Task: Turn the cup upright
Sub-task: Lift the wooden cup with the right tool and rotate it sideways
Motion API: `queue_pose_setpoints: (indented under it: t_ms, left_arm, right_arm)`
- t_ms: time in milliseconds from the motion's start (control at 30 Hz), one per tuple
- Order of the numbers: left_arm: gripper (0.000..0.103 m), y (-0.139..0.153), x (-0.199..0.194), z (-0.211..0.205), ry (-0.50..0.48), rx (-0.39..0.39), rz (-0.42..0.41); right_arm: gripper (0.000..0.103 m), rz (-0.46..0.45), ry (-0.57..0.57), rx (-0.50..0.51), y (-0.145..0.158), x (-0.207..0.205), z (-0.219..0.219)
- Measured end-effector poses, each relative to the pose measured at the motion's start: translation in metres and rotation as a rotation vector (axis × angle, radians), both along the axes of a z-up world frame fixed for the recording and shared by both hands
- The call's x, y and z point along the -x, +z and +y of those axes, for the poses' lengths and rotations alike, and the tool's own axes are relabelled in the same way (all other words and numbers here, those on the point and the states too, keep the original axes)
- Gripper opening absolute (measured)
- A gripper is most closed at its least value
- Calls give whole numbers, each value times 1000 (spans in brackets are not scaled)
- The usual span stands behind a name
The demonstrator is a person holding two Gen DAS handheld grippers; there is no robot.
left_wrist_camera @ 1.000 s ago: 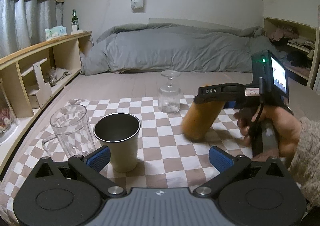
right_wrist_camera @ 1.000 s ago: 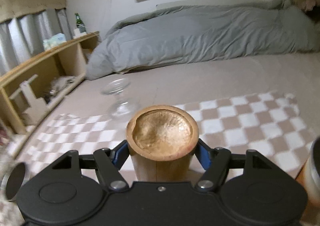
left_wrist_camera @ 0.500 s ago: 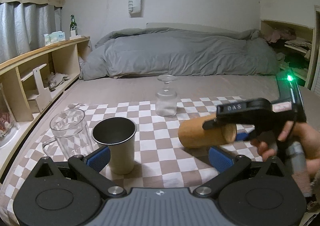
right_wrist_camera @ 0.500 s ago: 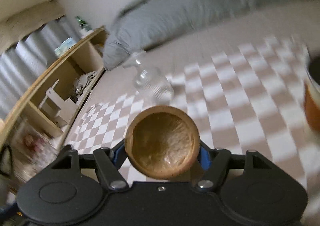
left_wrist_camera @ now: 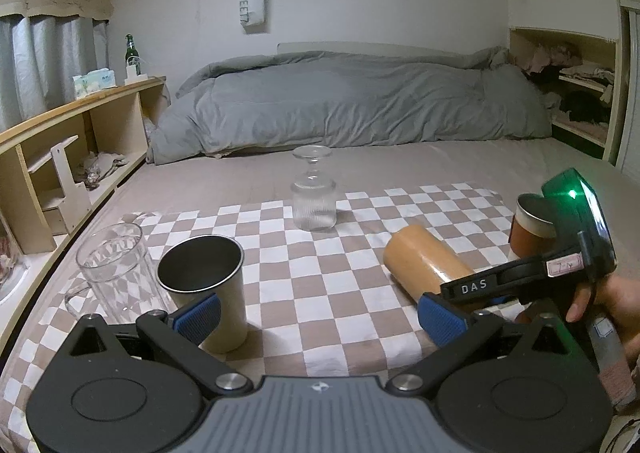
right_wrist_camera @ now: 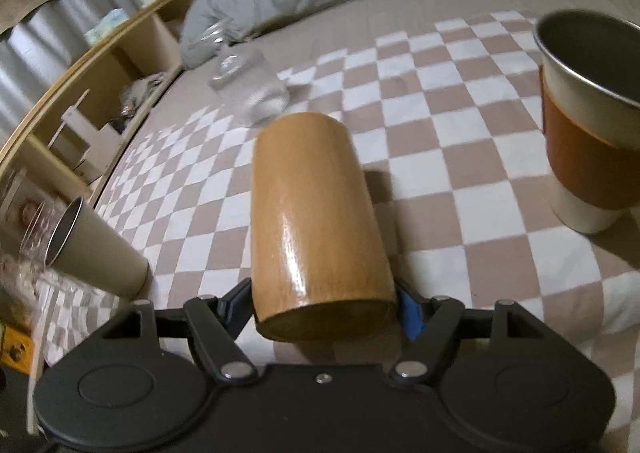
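My right gripper point(right_wrist_camera: 325, 307) is shut on a wooden cup point(right_wrist_camera: 316, 221) near one end and holds it tipped on its side, low over the checkered cloth point(right_wrist_camera: 440, 141). The same cup point(left_wrist_camera: 426, 265) shows in the left wrist view, lying slanted under the right gripper point(left_wrist_camera: 466, 293). My left gripper point(left_wrist_camera: 318, 317) is open and empty, low over the cloth's near edge, with its left pad beside a metal cup point(left_wrist_camera: 208, 285). I cannot see the wooden cup's open end.
An upside-down stemmed glass point(left_wrist_camera: 314, 195) stands at the cloth's far side. A clear glass mug point(left_wrist_camera: 116, 277) stands left of the metal cup. A metal cup with a brown sleeve point(right_wrist_camera: 592, 113) stands at the right. A wooden shelf point(left_wrist_camera: 60, 157) runs along the left; a grey duvet point(left_wrist_camera: 348, 105) lies behind.
My right gripper has rotated the wooden cup from mouth facing my right camera to lying on its side, and lowered it towards the cloth. The left gripper has stayed open and still.
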State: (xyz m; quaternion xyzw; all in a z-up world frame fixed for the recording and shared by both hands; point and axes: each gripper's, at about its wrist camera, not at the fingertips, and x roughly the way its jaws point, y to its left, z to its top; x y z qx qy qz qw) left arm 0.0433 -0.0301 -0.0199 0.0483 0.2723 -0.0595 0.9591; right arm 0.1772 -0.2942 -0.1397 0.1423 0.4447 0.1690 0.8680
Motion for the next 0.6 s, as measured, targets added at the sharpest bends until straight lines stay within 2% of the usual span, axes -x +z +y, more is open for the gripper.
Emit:
queue_pose_setpoints:
  t_ms: [67, 133, 167, 267, 467, 600]
  left_arm:
    - [103, -1, -1, -3, -7, -2, 2]
    - [103, -3, -4, -5, -12, -5, 8]
    - [103, -4, -6, -7, -15, -5, 12]
    - [103, -9, -16, -10, -27, 11, 36]
    - [103, -25, -43, -26, -73, 109, 143]
    - [103, -37, -61, -40, -102, 198, 224]
  right_arm:
    - [74, -14, 29, 47, 7, 0, 6]
    - [89, -35, 50, 93, 17, 0, 8]
    - [91, -54, 47, 119, 23, -1, 8]
    - [91, -88, 46, 140, 41, -11, 9]
    - [87, 20, 45, 76, 55, -48, 6]
    - [82, 51, 71, 98, 57, -70, 12]
